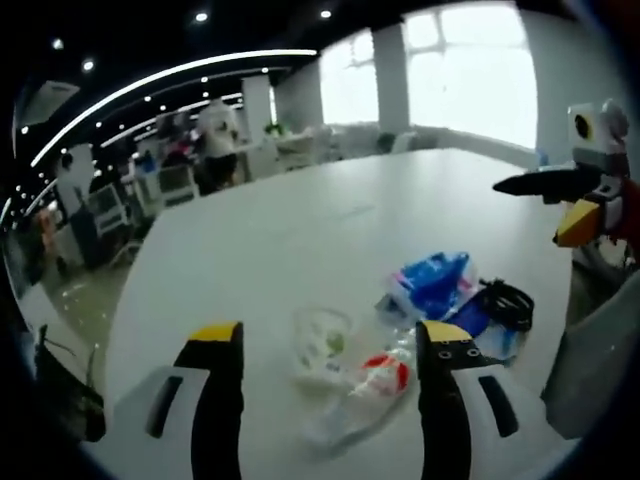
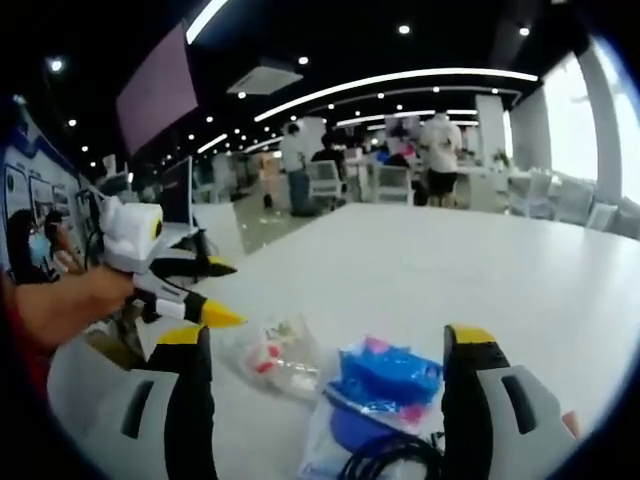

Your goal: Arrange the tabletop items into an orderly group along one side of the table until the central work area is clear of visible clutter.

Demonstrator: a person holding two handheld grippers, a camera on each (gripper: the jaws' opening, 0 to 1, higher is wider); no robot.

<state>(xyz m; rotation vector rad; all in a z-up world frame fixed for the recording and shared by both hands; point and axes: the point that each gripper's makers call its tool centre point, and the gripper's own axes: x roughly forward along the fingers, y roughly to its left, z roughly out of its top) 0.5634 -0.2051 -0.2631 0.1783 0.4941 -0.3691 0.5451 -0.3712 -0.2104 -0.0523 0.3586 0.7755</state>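
On the white table [image 1: 330, 215] lies a small cluster of items. A clear plastic bag [image 1: 322, 345] and a clear packet with red print [image 1: 372, 388] sit between the jaws of my open left gripper [image 1: 330, 338]. To their right are a blue packet [image 1: 435, 284] and a coiled black cable [image 1: 506, 303]. My right gripper [image 1: 527, 214] hangs above the table's right side, jaws apart. In the right gripper view my right gripper [image 2: 328, 340] stands open over the blue packet [image 2: 386, 376], the red-printed packet [image 2: 275, 365] and the cable [image 2: 392, 455]. The left gripper [image 2: 228, 292] enters from the left, open and empty.
Most of the white table [image 2: 450, 270] stretches away bare beyond the cluster. A grey chair back [image 1: 600, 365] stands at the table's right edge. Behind are office desks, chairs and standing people [image 2: 438, 150], with bright windows [image 1: 470, 70].
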